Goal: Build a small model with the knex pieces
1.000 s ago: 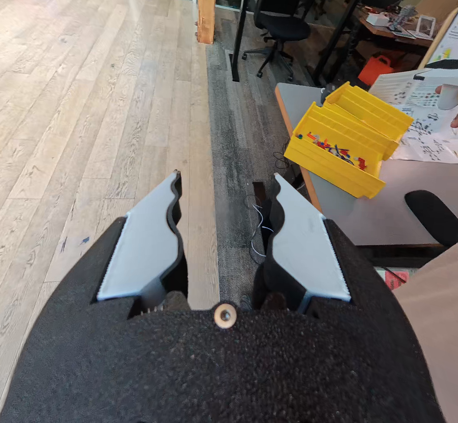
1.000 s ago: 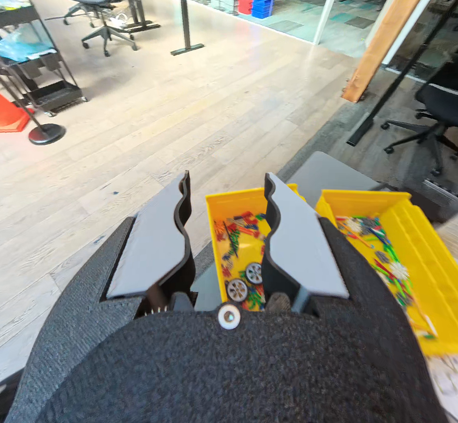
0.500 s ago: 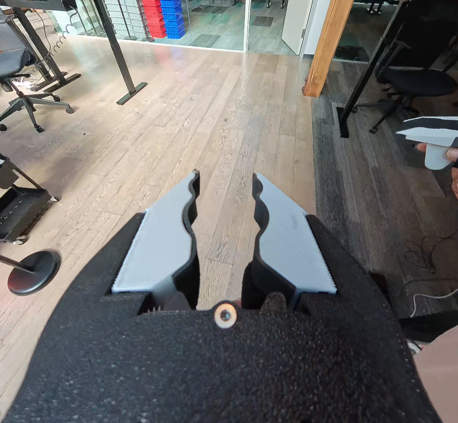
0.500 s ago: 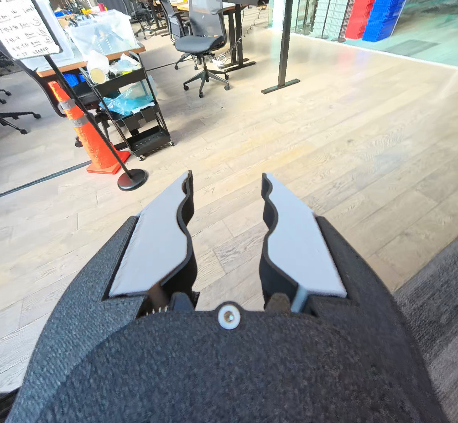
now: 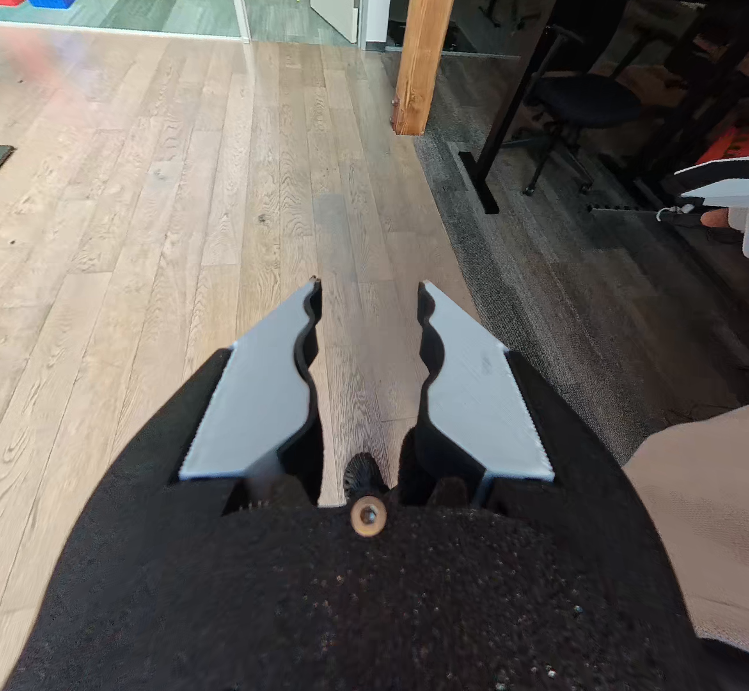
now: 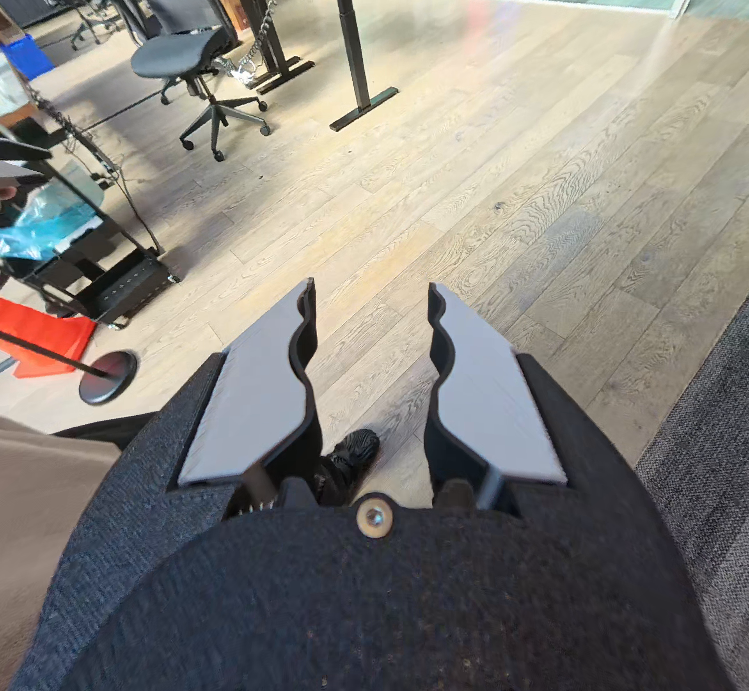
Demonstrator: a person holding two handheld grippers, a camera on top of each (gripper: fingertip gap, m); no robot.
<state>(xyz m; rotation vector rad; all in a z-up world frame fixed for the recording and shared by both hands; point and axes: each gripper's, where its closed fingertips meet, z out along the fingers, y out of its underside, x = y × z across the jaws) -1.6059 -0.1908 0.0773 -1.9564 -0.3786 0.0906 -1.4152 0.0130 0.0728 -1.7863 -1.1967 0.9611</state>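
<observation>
My left gripper (image 5: 369,284) is open and empty, held in the air over the wooden floor (image 5: 202,205) near the edge of the grey carpet (image 5: 567,307). My right gripper (image 6: 371,286) is open and empty, also held over the wooden floor (image 6: 486,185). The right gripper's tip shows at the right edge of the left wrist view (image 5: 713,183), with a fingertip of the person's hand beside it. The left gripper's tip shows at the left edge of the right wrist view (image 6: 20,163). A black shoe toe (image 6: 356,450) shows below between the right gripper's jaws.
A wooden post (image 5: 425,35) stands ahead right, with a black desk leg (image 5: 506,116) and black chair (image 5: 579,108) on the carpet. In the right wrist view stand an office chair (image 6: 190,59), a desk leg (image 6: 352,39), a black cart (image 6: 93,266), an orange cone (image 6: 40,335) and a round stand base (image 6: 107,375).
Both views swung away from the table with the yellow bins to the open floor. The left jaws narrowed half a second ago and are wider apart now. Both views now tilt lower.
</observation>
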